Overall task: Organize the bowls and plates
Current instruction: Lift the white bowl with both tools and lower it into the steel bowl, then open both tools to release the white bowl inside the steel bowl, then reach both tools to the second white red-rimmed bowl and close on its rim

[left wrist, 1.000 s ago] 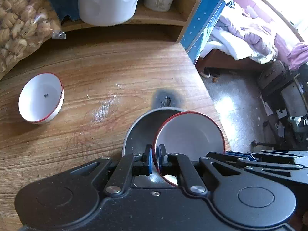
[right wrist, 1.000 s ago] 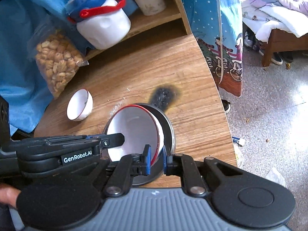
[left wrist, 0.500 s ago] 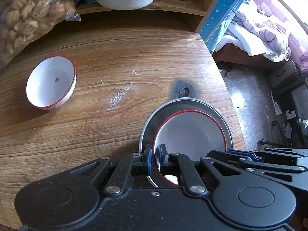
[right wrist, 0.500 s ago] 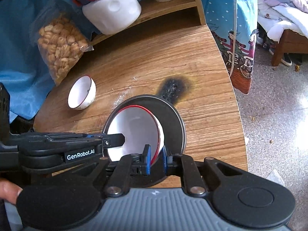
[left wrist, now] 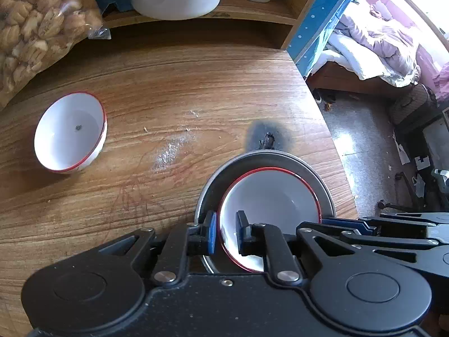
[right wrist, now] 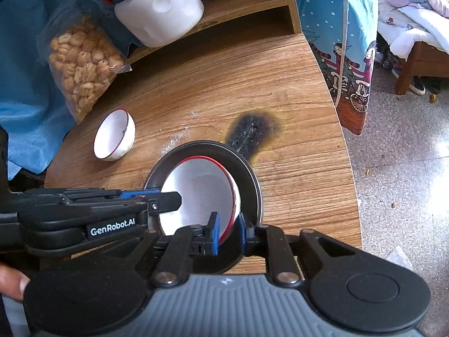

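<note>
**Bowl on plate, both claws parted at its rim**

Seated in the grey metal plate (left wrist: 320,179), near the right edge of the wooden worktop (left wrist: 196,90): a white bowl with a red rim (left wrist: 269,199). Left claw (left wrist: 226,234) parted, one blue-padded finger outside the bowl's near-left rim, the other inside, a visible gap on either side, so gripping nothing. Right claw (right wrist: 228,234) likewise parted and straddling the rim of the same bowl (right wrist: 202,188) on its right side, pads not pressing it; plate (right wrist: 247,168) beneath, resting flat.

Well apart to the left, a second white bowl with a red rim (left wrist: 70,132), tilted on its side, mouth turned up and toward the plate. Same second bowl (right wrist: 113,136) seen from the right wrist, near a clear bag of snacks (right wrist: 81,67).

Just beyond the plate, a black scorch mark (left wrist: 266,137) in the wood. At the back, on a low shelf (right wrist: 249,5), a white jug (right wrist: 160,11) with a red handle.
</note>
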Demonstrator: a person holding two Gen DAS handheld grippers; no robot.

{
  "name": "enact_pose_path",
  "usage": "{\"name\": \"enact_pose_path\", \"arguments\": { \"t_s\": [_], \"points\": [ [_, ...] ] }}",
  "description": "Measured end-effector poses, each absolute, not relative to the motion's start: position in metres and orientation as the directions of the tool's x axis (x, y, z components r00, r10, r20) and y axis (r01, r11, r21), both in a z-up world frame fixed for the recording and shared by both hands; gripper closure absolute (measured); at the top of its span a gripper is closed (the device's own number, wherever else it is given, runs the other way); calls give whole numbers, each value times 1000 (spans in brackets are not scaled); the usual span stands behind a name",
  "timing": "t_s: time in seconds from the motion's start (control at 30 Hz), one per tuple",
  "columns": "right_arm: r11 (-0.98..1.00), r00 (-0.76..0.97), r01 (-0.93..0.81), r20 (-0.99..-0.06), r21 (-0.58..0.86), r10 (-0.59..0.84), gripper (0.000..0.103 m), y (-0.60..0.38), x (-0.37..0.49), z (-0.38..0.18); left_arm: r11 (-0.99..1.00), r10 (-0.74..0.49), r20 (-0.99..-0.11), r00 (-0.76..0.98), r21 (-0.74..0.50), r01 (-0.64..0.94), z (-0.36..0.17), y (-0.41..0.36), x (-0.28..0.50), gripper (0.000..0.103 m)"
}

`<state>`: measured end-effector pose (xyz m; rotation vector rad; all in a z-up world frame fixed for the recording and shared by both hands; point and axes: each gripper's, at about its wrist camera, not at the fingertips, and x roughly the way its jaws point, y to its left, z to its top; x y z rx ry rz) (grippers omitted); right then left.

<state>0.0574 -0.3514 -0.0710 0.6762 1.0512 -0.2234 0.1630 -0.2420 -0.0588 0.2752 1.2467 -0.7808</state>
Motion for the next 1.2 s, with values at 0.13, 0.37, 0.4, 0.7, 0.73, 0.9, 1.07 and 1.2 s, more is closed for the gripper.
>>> {"name": "enact_pose_path", "arguments": {
  "t_s": [0.13, 0.37, 0.4, 0.7, 0.73, 0.9, 1.07, 1.2],
  "points": [
    [776, 495, 480, -857, 408, 145, 82, -353, 56, -71, 710, -381, -919, 102, -221, 668, -57, -244, 163, 86],
    [800, 510, 457, -851, 388, 121, 71, -349, 53, -56, 703, -422, -900, 111, -248, 667, -45, -237, 163, 66],
    [803, 515, 455, -850, 384, 115, 70, -349, 52, -53, 703, -433, -894, 113, -257, 663, -42, -235, 164, 65],
    [831, 573, 429, -818, 354, 52, 54, -342, 50, -25, 742, -486, -841, 238, -253, 621, -7, -209, 173, 27],
    [835, 577, 424, -815, 350, 49, 49, -341, 51, -23, 751, -484, -838, 254, -248, 612, -5, -205, 175, 24],
    [859, 591, 381, -805, 341, 58, 31, -332, 60, -16, 818, -455, -832, 316, -251, 518, -6, -181, 188, 2],
    [892, 595, 297, -797, 340, 105, 10, -315, 76, -13, 889, -388, -849, 359, -244, 387, -13, -152, 206, 1],
    [909, 605, 260, -789, 325, 109, 1, -302, 88, -9, 924, -329, -865, 380, -212, 318, -17, -130, 216, 1]
  ]
}}
